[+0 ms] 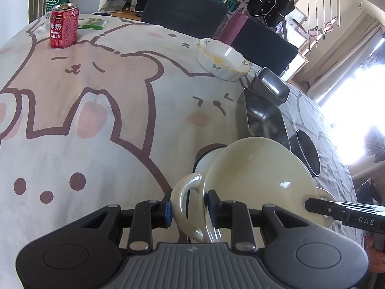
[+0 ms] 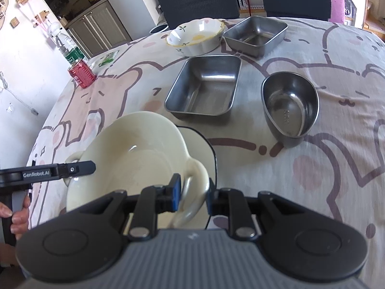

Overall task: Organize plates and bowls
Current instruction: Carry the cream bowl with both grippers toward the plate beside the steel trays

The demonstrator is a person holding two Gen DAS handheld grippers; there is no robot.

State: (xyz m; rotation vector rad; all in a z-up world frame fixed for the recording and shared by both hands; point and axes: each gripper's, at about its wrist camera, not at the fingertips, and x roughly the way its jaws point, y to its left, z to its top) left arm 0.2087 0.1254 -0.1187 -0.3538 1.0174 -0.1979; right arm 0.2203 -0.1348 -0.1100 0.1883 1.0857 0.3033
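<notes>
— Left wrist view?
— Left gripper [image 1: 188, 210] was clamped on one loop handle of a glossy cream ceramic bowl [image 1: 259, 168], held tilted over a white dish [image 1: 204, 155] on the cartoon-print tablecloth [image 1: 96, 110].
— Right wrist view?
— Right gripper [image 2: 192, 196] was clamped on the opposite handle. Three steel containers: two rectangular [image 2: 204, 86], one oval [image 2: 290, 106]; one scalloped bowl [image 2: 195, 36].

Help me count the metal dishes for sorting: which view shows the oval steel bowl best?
The right wrist view: the oval steel bowl sits unobstructed, its inside fully visible. In the left wrist view the oval steel bowl is only a dark sliver, partly hidden behind the cream bowl.
</notes>
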